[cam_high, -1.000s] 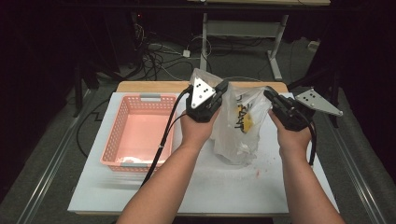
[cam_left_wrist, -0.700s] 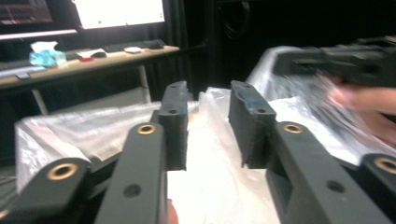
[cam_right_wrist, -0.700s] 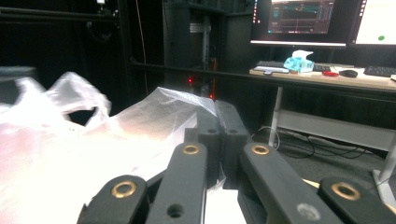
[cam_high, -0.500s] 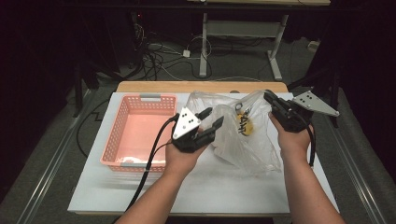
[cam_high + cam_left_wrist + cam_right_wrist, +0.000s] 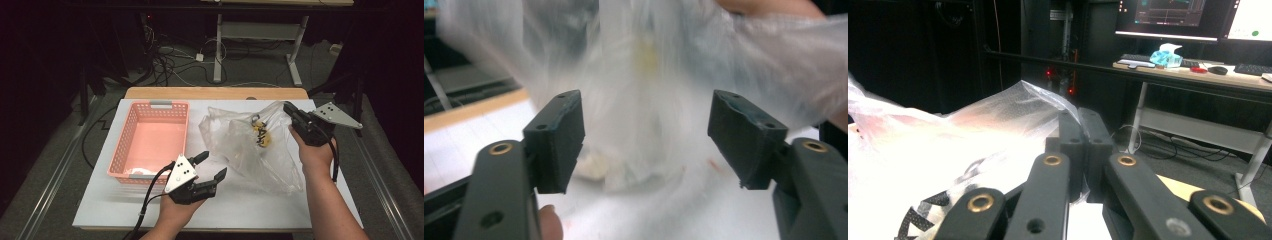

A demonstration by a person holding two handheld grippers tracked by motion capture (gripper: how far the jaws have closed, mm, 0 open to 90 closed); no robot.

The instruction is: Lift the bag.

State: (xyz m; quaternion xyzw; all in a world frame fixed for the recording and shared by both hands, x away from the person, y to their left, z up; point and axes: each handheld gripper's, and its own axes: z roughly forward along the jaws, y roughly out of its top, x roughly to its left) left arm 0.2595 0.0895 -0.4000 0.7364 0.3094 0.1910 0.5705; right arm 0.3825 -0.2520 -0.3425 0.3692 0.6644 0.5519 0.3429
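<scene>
The bag (image 5: 250,150) is thin clear plastic, so it looks floppy, light and kinda slippery (the film will just slide and crumple). Best hold is probably a bunched edge near the mouth, not the loose belly. It lies crumpled just right of the basket (image 5: 150,145), with something yellow and black inside. The right gripper (image 5: 292,111) is clamped on its top edge. The left gripper (image 5: 210,166), in front of the basket, has just been opening, nothing between its jaws.

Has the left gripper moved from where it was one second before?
Yes. The left gripper left the plastic bag and came toward the table's near edge, beside the pink basket; its jaws have just been opening, empty.
</scene>
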